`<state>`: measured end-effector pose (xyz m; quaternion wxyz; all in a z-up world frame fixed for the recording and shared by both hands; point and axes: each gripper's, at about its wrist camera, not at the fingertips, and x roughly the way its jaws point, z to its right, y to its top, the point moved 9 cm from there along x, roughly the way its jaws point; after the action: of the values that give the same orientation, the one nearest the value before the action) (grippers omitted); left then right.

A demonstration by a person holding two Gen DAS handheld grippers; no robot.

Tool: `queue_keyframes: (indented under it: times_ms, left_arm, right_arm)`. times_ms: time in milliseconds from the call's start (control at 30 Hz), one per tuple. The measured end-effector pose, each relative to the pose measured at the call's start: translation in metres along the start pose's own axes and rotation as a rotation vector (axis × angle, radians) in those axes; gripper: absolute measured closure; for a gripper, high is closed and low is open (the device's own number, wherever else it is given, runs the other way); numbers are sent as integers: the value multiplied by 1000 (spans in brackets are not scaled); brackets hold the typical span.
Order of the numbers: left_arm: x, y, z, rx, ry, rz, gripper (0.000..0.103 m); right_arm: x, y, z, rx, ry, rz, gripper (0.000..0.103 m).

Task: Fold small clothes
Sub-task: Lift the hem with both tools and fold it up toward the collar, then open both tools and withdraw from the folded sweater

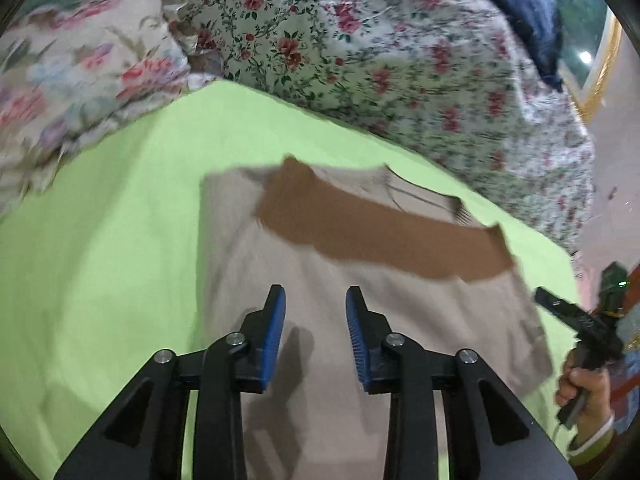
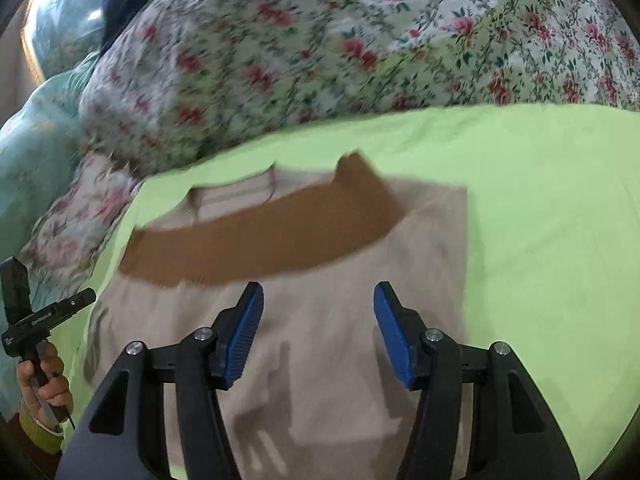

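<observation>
A small beige garment (image 1: 340, 304) lies flat on a lime-green sheet (image 1: 120, 220), with a brown sleeve or band (image 1: 380, 232) folded across its upper part. It also shows in the right wrist view (image 2: 320, 340), with the brown band (image 2: 260, 236) below the ribbed collar (image 2: 236, 196). My left gripper (image 1: 316, 300) is open and empty above the garment's lower part. My right gripper (image 2: 318, 300) is open and empty above the garment too. The right gripper also shows at the far right of the left wrist view (image 1: 576, 320), and the left gripper at the far left of the right wrist view (image 2: 36, 316).
A floral quilt (image 1: 380, 60) is piled behind the sheet, also in the right wrist view (image 2: 320, 40). A floral pillow (image 1: 80, 80) lies at the back left. Green sheet (image 2: 540, 220) extends to the right of the garment.
</observation>
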<state>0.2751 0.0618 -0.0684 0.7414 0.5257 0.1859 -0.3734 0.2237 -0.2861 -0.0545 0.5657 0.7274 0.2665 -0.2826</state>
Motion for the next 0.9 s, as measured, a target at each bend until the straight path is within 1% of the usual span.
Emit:
queue_keyframes:
  times_ms: [100, 167, 233, 333, 467, 533, 633, 800, 900]
  left_arm:
    - [-15, -30, 8, -33, -24, -16, 68]
    - [-24, -56, 13, -58, -27, -34, 67]
    - [-30, -73, 12, -92, -41, -50, 66]
    - [-35, -97, 11, -144, -44, -67, 65]
    - [-37, -119, 10, -180, -53, -89, 61]
    - [-36, -128, 11, -192, -59, -107, 61]
    - [-37, -134, 12, -223, -64, -99, 60]
    - [-30, -133, 6, -294, -68, -87, 47]
    - [-25, -125, -3, -343, -83, -66, 45]
  right_arm:
    - [-8, -29, -9, 21, 25, -35, 44]
    - [-15, -46, -12, 39, 39, -48, 44]
    - [-24, -63, -16, 52, 49, -53, 44]
    - [-34, -84, -20, 84, 69, -64, 44]
    - [-48, -107, -22, 112, 79, -69, 44]
    - [-54, -114, -25, 121, 85, -69, 44]
    - [-58, -120, -30, 120, 99, -75, 44]
    - [-60, -122, -34, 119, 108, -75, 43]
    - [-59, -122, -34, 117, 107, -80, 43]
